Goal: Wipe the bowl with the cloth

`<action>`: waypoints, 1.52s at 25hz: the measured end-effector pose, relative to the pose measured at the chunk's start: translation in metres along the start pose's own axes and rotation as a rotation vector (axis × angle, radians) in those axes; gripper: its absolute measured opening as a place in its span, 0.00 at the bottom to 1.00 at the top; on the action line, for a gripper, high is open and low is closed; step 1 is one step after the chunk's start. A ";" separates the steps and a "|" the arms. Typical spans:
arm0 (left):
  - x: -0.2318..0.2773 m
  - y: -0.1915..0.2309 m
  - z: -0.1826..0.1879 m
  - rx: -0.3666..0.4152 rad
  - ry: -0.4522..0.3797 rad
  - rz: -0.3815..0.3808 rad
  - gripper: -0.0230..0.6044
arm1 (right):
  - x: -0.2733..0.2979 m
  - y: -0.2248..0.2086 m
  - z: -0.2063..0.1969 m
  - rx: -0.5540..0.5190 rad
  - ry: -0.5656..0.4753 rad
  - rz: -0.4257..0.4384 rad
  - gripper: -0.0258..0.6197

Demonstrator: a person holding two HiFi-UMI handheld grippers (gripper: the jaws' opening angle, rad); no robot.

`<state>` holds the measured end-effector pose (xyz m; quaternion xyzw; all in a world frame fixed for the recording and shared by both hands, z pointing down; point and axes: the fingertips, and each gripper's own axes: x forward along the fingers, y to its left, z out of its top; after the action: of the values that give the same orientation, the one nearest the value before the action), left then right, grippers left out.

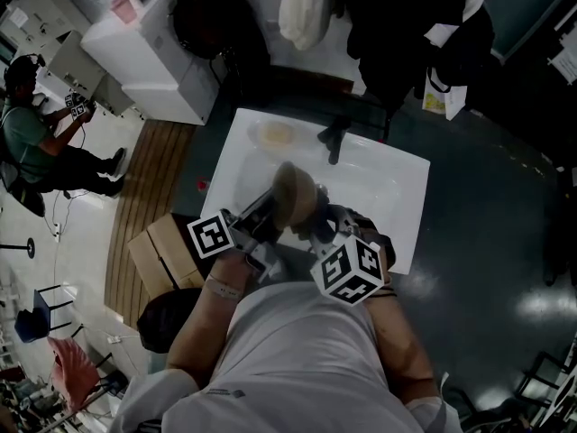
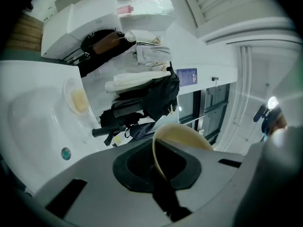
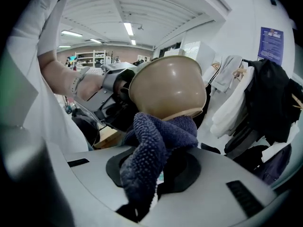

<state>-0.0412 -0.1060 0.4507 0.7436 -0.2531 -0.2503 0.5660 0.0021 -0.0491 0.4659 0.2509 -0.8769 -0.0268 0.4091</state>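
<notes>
A tan bowl (image 1: 295, 193) is held up over the white sink (image 1: 401, 183), tipped on its side. My left gripper (image 1: 261, 219) is shut on the bowl's rim (image 2: 161, 160), which stands edge-on between the jaws. In the right gripper view the bowl's outer side (image 3: 168, 86) faces the camera. A dark blue cloth (image 3: 154, 148) is clamped in my right gripper (image 1: 317, 228), and it presses against the bowl's lower rim. The left gripper (image 3: 111, 96) and the hand that holds it show behind the bowl.
A black faucet (image 1: 335, 138) stands at the sink's back edge, with a yellowish soap dish (image 1: 275, 134) to its left. Clothes and bags (image 2: 147, 96) hang on the wall behind. A cardboard box (image 1: 162, 251) sits at the left. A person (image 1: 36, 142) sits far left.
</notes>
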 end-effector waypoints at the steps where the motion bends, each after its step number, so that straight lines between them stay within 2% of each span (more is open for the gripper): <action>1: -0.001 0.001 0.002 0.010 -0.008 0.012 0.07 | -0.002 -0.001 0.000 0.010 -0.006 0.000 0.14; 5: -0.004 0.009 0.012 0.110 -0.028 0.106 0.07 | -0.011 -0.015 -0.006 0.051 -0.022 -0.046 0.14; 9: -0.005 0.006 0.019 0.314 -0.015 0.169 0.07 | -0.027 -0.040 -0.018 0.124 -0.064 -0.148 0.14; 14: -0.003 -0.004 0.022 0.601 0.023 0.240 0.07 | -0.054 -0.073 -0.018 0.241 -0.222 -0.289 0.14; 22: 0.000 -0.023 0.021 0.894 0.053 0.255 0.07 | -0.091 -0.099 -0.021 0.476 -0.484 -0.406 0.14; 25: -0.001 -0.021 0.021 0.948 0.057 0.260 0.07 | -0.094 -0.100 -0.030 0.534 -0.528 -0.429 0.14; 31: -0.003 -0.016 0.020 1.007 0.048 0.287 0.07 | -0.091 -0.099 -0.050 0.588 -0.534 -0.474 0.14; 38: -0.006 -0.010 0.023 1.004 0.046 0.305 0.07 | -0.086 -0.096 -0.052 0.553 -0.524 -0.522 0.14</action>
<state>-0.0594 -0.1164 0.4364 0.8832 -0.4349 0.0036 0.1755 0.1267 -0.0848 0.4156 0.5479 -0.8324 0.0435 0.0708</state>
